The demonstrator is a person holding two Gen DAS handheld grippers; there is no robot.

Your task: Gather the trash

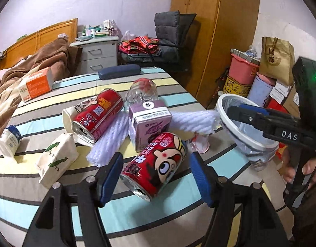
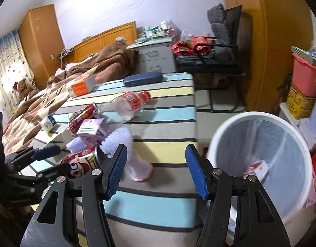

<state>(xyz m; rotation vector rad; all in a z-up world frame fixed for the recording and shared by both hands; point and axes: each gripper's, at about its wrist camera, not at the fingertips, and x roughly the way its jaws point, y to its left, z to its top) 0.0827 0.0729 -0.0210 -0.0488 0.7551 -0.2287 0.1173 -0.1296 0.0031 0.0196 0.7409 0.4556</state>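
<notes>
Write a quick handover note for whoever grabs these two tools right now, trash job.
Left tool: open, straddling the cartoon can, pads not touching.
Right tool: open, empty, between table edge and bin.
Done: a red-and-white packet lies in the bin.
Left on the table: both cans, second one, purple carton, bottle, foam nets, white cartons.

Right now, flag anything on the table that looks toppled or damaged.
Both red cans lie tipped over: near can, far can. The clear bottle lies on its side too. No spill shows.
</notes>
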